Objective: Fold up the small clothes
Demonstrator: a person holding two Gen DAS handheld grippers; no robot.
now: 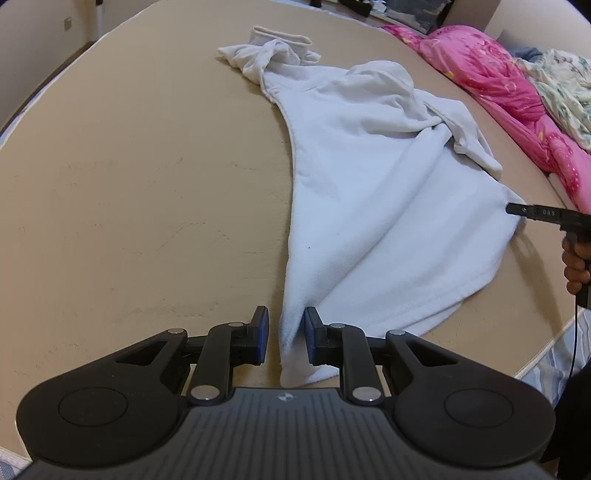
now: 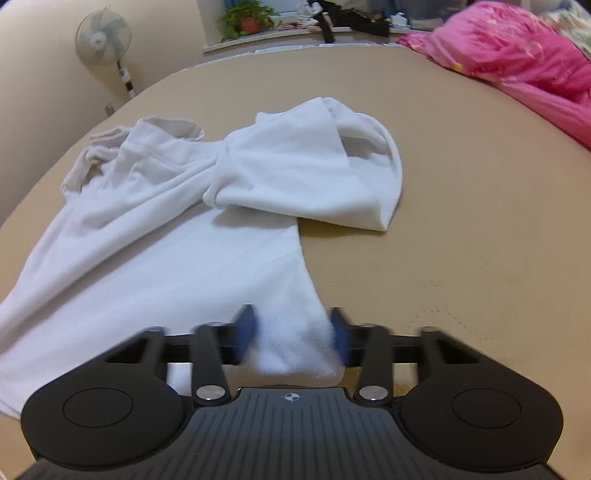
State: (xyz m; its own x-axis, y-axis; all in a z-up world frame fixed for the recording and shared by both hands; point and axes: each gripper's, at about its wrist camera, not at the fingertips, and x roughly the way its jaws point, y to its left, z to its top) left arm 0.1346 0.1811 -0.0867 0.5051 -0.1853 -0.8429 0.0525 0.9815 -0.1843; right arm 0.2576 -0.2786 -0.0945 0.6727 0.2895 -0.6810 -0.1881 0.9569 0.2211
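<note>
1. The garment [image 1: 369,192] lies spread on the bed [image 1: 147,184], centre to right of the left wrist frame.
2. The bedding [image 1: 498,81] sits at the upper right, behind the garment.
3. A fan [image 2: 103,37] and a plant [image 2: 247,16] stand along the top left of the right wrist frame.

Broad bare stretch of the flat tan bed surface [image 1: 129,184] lies left of the crumpled white fleece garment [image 1: 369,192], unobstructed to the far edge. Left wrist view: the garment's bunched sleeve and cuff [image 1: 277,48] form a raised heap at the far end. Along the right side a rumpled bright pink quilt [image 1: 517,92] and a pale floral blanket [image 1: 565,85] close off passage. Right wrist view: open tan surface to the right of the folded-over white sleeve [image 2: 314,166]; that sleeve stands raised. Beyond the far edge, a white pedestal fan [image 2: 103,37] and a potted green plant [image 2: 247,18] on a sill, both well apart from the garment
</note>
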